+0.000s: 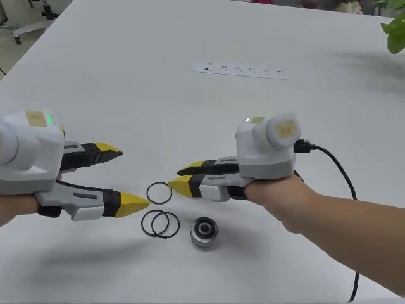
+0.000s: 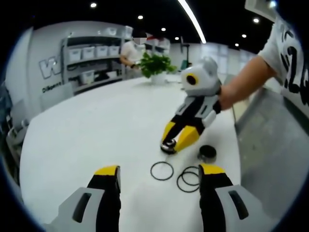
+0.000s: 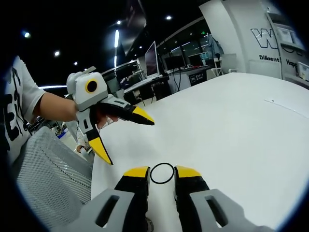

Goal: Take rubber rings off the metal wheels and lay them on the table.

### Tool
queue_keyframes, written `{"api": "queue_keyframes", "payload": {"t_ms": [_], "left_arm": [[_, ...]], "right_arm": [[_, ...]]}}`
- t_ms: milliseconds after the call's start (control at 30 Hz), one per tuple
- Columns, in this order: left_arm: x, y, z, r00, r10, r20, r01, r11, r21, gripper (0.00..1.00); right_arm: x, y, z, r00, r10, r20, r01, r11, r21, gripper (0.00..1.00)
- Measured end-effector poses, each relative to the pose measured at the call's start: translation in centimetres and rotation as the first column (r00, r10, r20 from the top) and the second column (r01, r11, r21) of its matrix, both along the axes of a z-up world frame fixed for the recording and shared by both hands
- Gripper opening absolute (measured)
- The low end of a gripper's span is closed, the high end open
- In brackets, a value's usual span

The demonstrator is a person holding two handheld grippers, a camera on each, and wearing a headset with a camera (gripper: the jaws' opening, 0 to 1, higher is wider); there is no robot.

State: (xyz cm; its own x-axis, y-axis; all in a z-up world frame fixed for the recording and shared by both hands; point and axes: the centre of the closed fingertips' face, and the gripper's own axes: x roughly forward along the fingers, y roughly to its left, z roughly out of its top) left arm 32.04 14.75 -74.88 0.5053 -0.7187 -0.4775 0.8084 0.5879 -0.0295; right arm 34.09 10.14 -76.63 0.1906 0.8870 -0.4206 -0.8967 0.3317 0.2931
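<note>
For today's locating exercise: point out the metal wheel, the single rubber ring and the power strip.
metal wheel (image 1: 204, 231): head view, top face.
single rubber ring (image 1: 147, 193): head view, band's left edge.
power strip (image 1: 243, 70): head view, middle.

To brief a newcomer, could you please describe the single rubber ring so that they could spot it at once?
On the white table, start at the small metal wheel. The single ring lies flat beyond it, just off the right tool's yellow tips. Unlike the overlapping pair right beside the wheel, it touches no other ring.
</note>
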Motion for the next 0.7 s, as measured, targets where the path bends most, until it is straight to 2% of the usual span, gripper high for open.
{"api": "queue_keyframes", "payload": {"t_ms": [300, 700], "left_arm": [[0.9, -1.5, 0.1, 1.000, -0.031, -0.001, 0.031, 0.999, 0.008, 0.65], [2.2, -3.8, -0.6, 0.998, -0.065, -0.003, 0.065, 0.998, 0.018, 0.60]], "right_arm": [[1.2, -2.5, 1.0, 0.999, -0.038, 0.029, 0.038, 0.999, 0.002, 0.20], [1.9, -4.8, 0.0, 0.997, -0.061, 0.051, 0.063, 0.997, -0.040, 0.21]]}}
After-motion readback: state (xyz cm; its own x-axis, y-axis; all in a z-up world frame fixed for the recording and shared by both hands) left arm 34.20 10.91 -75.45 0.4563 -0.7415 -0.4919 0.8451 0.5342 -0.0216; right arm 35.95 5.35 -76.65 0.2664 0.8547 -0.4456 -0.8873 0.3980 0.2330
